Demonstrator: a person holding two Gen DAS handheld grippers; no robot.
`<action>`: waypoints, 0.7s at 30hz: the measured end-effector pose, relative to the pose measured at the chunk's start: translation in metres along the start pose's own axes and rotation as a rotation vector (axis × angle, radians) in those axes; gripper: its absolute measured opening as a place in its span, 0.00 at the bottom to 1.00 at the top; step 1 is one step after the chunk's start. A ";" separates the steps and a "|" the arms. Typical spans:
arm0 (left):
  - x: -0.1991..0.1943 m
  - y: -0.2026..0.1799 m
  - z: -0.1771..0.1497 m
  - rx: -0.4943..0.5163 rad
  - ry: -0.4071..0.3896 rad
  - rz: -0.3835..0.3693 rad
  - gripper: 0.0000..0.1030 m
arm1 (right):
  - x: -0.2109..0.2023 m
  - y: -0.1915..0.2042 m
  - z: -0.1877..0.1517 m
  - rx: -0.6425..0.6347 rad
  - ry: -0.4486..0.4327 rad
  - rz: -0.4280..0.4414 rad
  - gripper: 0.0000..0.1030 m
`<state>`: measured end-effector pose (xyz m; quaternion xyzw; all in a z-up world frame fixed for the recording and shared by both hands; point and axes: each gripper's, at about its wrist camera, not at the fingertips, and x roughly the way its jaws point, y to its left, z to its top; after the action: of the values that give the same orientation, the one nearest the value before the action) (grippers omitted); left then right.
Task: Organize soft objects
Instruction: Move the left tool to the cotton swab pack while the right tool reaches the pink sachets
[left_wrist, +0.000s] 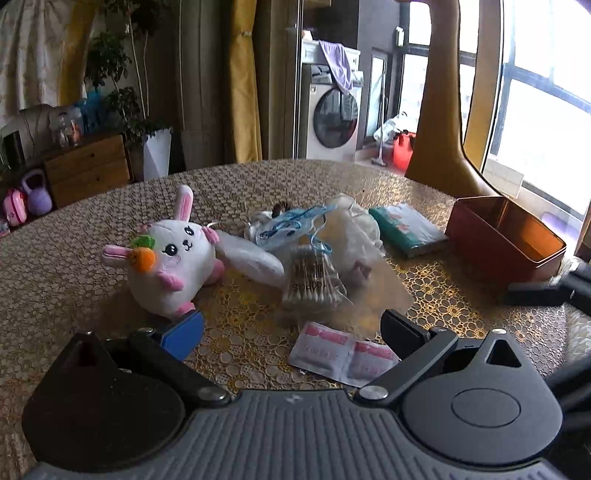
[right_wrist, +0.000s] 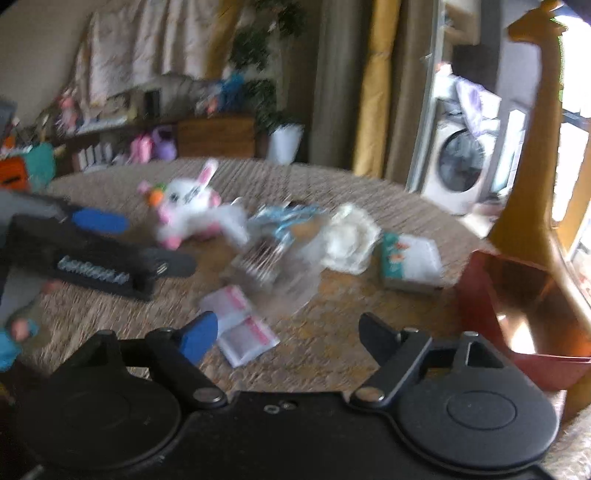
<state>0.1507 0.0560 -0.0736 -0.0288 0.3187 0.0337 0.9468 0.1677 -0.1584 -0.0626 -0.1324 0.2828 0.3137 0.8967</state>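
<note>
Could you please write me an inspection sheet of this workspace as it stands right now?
Surface: round table under a gold patterned cover.
Job's things: plush rabbit, bag of cotton swabs, tissue pack, two pink sachets, white crumpled bag, all loose on the table; red box looks empty.
Clutter: blue-corded packet among the pile.
Grippers: left tongs open, holding nothing; right tongs open, holding nothing.
Cables: nothing seen.
Surroundings: washing machine, potted plants, wooden drawers, tall giraffe figure, window.
</note>
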 end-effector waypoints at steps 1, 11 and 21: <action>0.004 0.001 0.002 -0.006 0.003 -0.007 1.00 | 0.006 0.002 -0.001 -0.009 0.026 0.030 0.79; 0.057 -0.002 0.026 -0.006 0.058 -0.014 0.99 | 0.061 0.019 0.003 -0.110 0.142 0.140 0.70; 0.101 -0.005 0.033 -0.020 0.118 -0.092 0.81 | 0.083 0.024 -0.001 -0.167 0.154 0.159 0.64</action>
<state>0.2515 0.0579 -0.1082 -0.0549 0.3719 -0.0081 0.9266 0.2051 -0.1000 -0.1142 -0.2073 0.3335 0.3950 0.8305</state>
